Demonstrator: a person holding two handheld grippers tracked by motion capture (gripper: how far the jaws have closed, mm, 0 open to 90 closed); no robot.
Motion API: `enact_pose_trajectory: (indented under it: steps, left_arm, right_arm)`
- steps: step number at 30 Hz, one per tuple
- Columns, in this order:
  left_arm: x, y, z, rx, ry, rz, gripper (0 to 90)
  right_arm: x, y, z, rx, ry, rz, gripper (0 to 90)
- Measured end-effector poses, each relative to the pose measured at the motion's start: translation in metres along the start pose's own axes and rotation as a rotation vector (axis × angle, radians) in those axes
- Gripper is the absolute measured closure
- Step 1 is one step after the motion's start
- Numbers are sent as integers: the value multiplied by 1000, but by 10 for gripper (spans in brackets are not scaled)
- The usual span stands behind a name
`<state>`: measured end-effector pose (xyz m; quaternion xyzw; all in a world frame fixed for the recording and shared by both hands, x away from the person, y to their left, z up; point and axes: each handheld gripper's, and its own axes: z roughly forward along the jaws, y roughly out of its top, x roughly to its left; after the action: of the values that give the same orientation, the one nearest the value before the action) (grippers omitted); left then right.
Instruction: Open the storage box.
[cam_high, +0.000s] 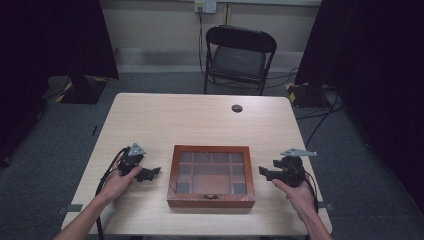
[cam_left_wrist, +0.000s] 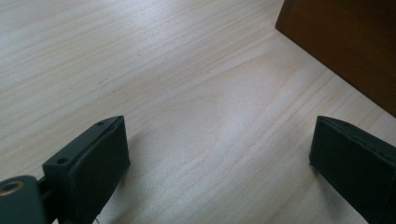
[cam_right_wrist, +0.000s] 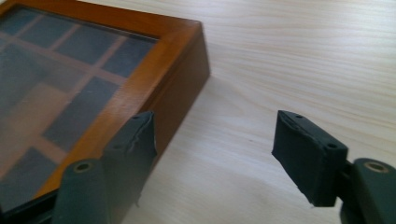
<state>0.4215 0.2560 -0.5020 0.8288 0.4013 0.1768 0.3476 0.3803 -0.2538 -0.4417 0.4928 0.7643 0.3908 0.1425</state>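
Note:
A flat wooden box with a glass lid divided into several compartments lies closed at the middle of the table near its front edge. My left gripper rests on the table just left of the box, jaws wide apart over bare wood, and the box's dark side shows at the upper right of the left gripper view. My right gripper is held a little above the table just right of the box, open with nothing between its fingers. The box's corner lies beside its left jaw.
The light wooden table has a round cable hole at the back. A black folding chair stands behind the table. Dark curtains hang on both sides, and cables lie on the floor at the right.

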Motion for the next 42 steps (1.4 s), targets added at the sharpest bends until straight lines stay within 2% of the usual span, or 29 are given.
enact_pose_trajectory:
  steps: [1,2,5,8,11,12,13,14,15,19,20,21,22,23,25,26,31,37,38,42]
  left_arm:
    - [0,0,0,0,0,0,40]
    - [0,0,0,0,0,0,40]
    - [0,0,0,1,0,1,40]
    - [0,0,1,-2,-3,-4,34]
    - [0,0,1,1,-3,-2,30]
    - [0,0,1,1,-3,-2,30]
    - [0,0,1,1,-3,-2,30]
    - [0,0,1,1,-3,-2,30]
    - [0,0,1,1,-3,-2,30]
    - [0,1,1,1,-6,-1,27]
    - [0,1,1,1,-6,-1,25]
    - [0,1,1,2,-8,-1,25]
    - [0,1,1,2,-8,-1,24]
    - [0,1,1,2,-8,-1,25]
    - [0,1,1,2,-7,-2,24]
    - [0,1,1,1,-8,-6,24]
    - [0,1,1,2,-6,0,24]
    - [0,1,1,2,-6,-1,24]
    - [0,1,1,2,-6,-2,24]
    - [0,1,1,2,-6,-2,25]
  right_arm:
    - [2,1,0,-1,15,-6,316]
    - [7,4,-1,1,53,-19,333]
    - [16,8,-5,-5,105,-29,354]
    - [20,10,-5,3,131,-35,383]
    - [30,11,-5,16,173,-62,429]
    - [30,11,-5,16,173,-62,429]
    - [36,12,-5,23,206,-74,467]
    - [36,12,-5,23,206,-74,467]
    - [42,13,-3,28,235,-83,517]
    - [54,15,-1,36,294,-113,556]
    - [54,15,-1,36,294,-113,556]
    - [61,16,0,37,332,-134,578]
    - [61,16,0,37,332,-134,578]
    - [67,18,2,38,357,-151,596]
    - [70,18,2,40,367,-159,605]
    - [78,19,4,49,390,-177,613]
    - [93,23,6,62,444,-208,634]
    - [109,34,7,52,480,-232,659]
    - [118,38,12,78,488,-252,661]
    - [137,39,28,117,532,-295,679]
